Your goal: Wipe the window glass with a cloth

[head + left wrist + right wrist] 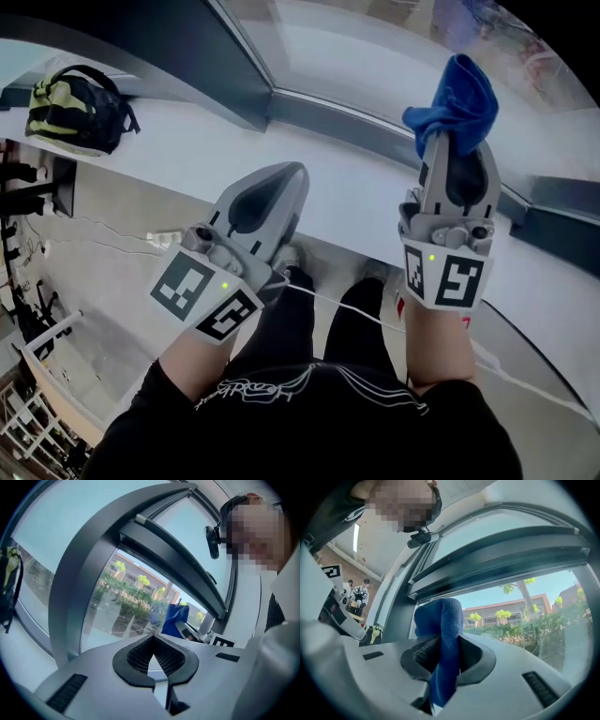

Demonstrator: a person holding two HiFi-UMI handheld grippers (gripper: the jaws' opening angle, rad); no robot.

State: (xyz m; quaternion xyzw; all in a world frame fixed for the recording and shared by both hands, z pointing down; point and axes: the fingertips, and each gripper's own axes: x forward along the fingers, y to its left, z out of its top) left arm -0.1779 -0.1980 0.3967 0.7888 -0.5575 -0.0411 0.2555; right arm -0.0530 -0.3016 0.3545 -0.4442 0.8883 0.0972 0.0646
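My right gripper [448,150] is shut on a blue cloth [455,98] that bunches up above its jaws, just short of the window glass [375,42]. In the right gripper view the cloth [443,634] hangs pinched between the jaws of that gripper [440,656], with the glass [525,602] behind it. My left gripper [281,178] hovers over the white sill, jaws together and empty. Its own view shows its shut jaws [153,656], the glass [126,597] ahead, and the cloth [174,619] off to the right.
A white sill [356,197] runs under the window, bordered by a dark frame [225,66]. A black and yellow backpack [75,108] lies on the sill at far left. On the floor below are a power strip [161,241] and thin cables.
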